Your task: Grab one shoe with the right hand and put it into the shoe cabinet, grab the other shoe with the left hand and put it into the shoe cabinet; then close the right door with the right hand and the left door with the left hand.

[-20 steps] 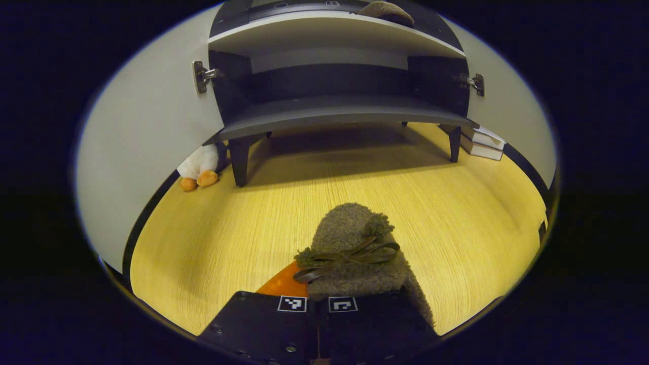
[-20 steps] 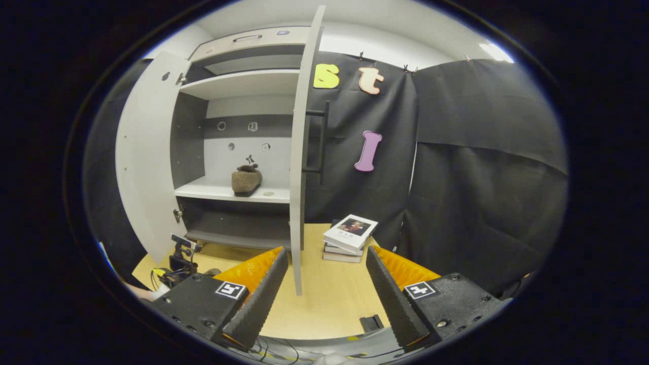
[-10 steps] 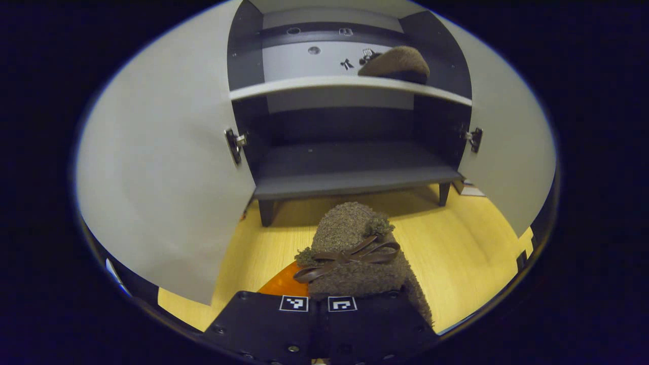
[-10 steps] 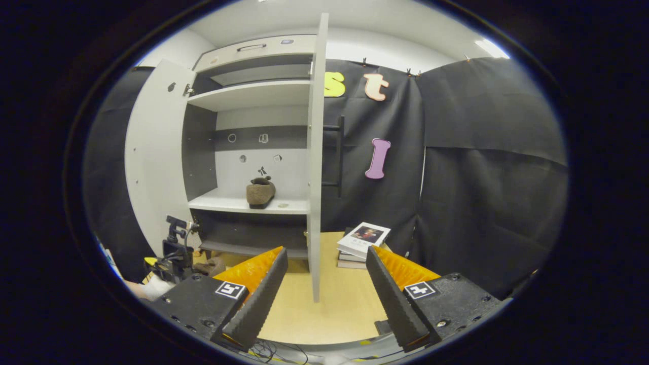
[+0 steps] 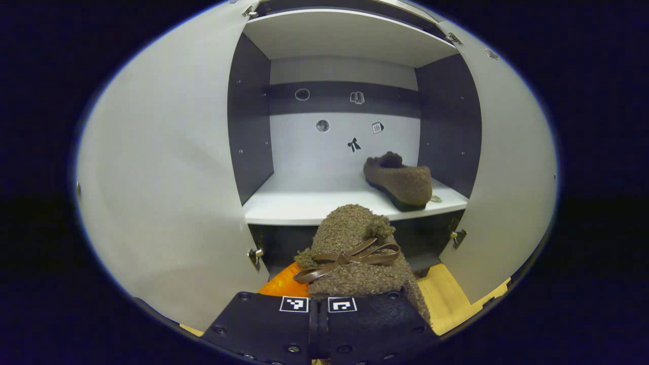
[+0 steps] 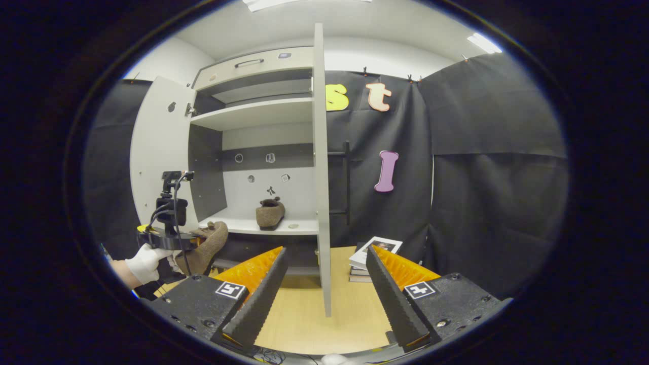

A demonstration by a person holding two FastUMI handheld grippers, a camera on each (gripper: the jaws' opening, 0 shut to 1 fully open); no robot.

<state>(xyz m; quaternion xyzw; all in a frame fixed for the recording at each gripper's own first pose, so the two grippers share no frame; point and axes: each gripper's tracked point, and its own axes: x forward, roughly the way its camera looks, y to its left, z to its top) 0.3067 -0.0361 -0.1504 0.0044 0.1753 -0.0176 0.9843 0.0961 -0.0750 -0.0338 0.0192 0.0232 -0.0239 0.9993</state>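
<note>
Step 2 underway: left gripper (image 5: 355,296) fingers clamped on 2nd shoe (image 5: 355,253), shelf (image 5: 299,205) just ahead w/ 1st shoe (image 5: 398,180) ahead-right; right gripper (image 6: 324,299) wide open, empty; next, push fwd & release.

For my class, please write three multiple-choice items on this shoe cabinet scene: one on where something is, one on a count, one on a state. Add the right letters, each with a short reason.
1. Where is the first shoe?
A. On the floor
B. On the white shelf, toward its right side
C. On the stack of books

2. How many shoes are inside the cabinet?
A. None
B. One
C. Two

3. How are the cabinet doors?
A. Both open
B. Both shut
C. One shut

Answers:
1 B: it rests on the shelf near the right wall.
2 B: the second shoe is in the left gripper, short of the shelf.
3 A: the left door and right door stand swung out.
</note>
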